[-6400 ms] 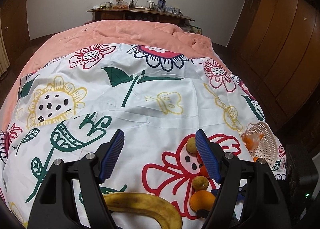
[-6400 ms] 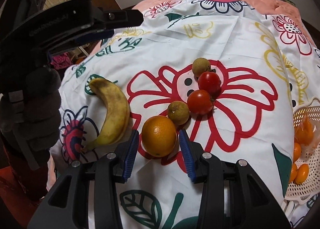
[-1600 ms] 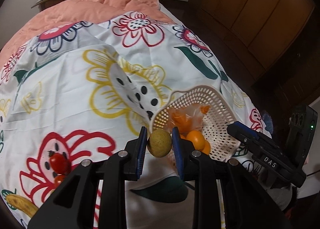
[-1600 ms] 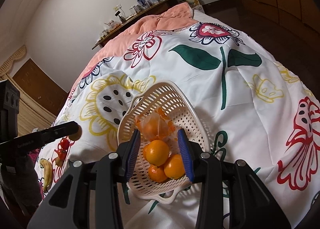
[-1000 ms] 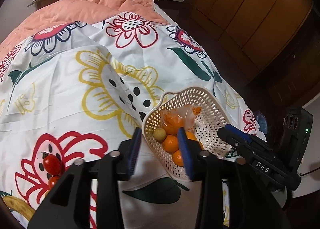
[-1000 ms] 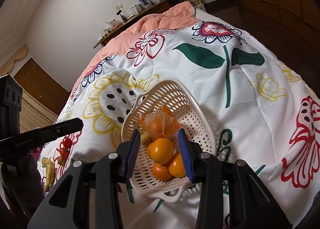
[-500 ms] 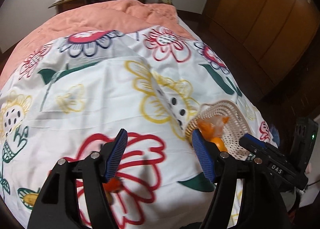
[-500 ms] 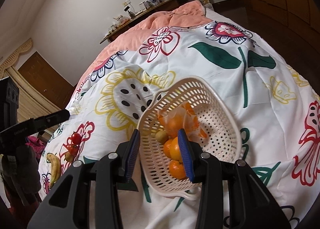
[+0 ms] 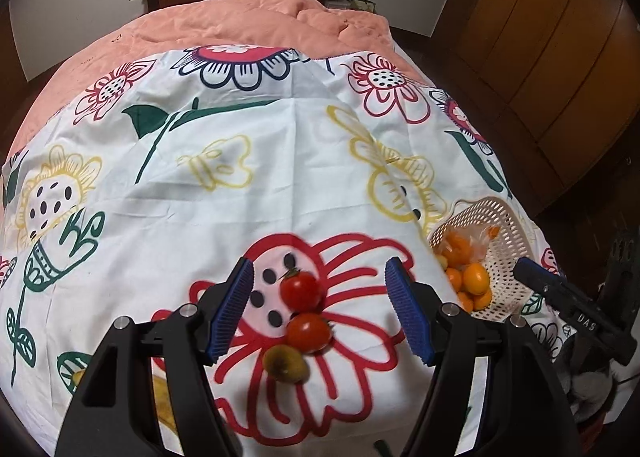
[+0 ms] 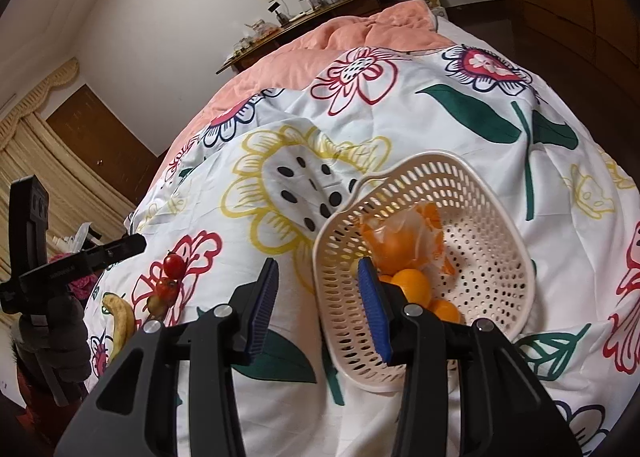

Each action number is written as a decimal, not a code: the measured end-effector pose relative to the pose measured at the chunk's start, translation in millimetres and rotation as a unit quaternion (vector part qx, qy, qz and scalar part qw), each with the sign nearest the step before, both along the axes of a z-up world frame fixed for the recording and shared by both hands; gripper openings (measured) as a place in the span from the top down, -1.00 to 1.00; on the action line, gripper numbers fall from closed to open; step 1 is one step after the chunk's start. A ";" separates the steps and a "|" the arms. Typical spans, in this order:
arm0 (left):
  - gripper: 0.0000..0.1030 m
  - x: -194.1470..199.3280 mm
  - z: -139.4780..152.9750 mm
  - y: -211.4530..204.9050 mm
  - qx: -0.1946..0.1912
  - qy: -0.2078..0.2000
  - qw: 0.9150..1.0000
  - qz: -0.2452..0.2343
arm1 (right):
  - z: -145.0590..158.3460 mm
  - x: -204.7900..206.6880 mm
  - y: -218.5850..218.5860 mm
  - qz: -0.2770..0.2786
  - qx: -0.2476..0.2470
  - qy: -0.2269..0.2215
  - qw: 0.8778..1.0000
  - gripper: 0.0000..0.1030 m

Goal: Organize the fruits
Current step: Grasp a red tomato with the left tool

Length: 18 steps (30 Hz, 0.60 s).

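Two tomatoes (image 9: 301, 290) and one small brownish fruit (image 9: 285, 363) sit on the floral sheet (image 9: 248, 217) under the left gripper (image 9: 320, 309), wide apart and empty. Banana (image 10: 120, 319) half hidden. Right gripper (image 10: 318, 307), opening, straddles the basket (image 10: 492, 241) rim (oranges too heaped to count).

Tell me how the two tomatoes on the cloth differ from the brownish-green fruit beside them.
The tomatoes are glossy red; the brownish-green fruit is dull and blotchy. One tomato shows a green stem; the brownish-green fruit shows none. It also looks slightly smaller. All three are round, touching in a line on the red flower print.
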<state>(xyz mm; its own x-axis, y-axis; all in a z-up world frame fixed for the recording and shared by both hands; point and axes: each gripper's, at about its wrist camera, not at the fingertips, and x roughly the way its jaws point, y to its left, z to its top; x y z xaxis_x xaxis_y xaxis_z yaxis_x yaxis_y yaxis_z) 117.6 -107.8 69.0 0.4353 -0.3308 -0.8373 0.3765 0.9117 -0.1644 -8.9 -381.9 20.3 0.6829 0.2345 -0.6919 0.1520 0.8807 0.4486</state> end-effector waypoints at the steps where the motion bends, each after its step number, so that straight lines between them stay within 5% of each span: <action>1: -0.35 -1.1 -1.8 2.4 0.001 0.000 1.000 -0.001 | 0.6 0.6 1.6 0.002 -0.001 0.000 1.000 0.19; 18: 0.00 -11.2 -43.5 -2.6 0.015 0.031 0.999 -0.034 | 1.7 8.1 20.4 0.018 -0.008 0.010 1.000 0.19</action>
<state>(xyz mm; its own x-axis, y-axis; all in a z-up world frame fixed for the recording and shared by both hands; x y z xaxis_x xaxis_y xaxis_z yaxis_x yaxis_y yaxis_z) 106.4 -110.4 25.5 0.3595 -0.3321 -0.8720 0.4281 0.8891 -0.1621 -0.8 -361.4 21.9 0.6605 0.2473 -0.7089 0.1293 0.8927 0.4318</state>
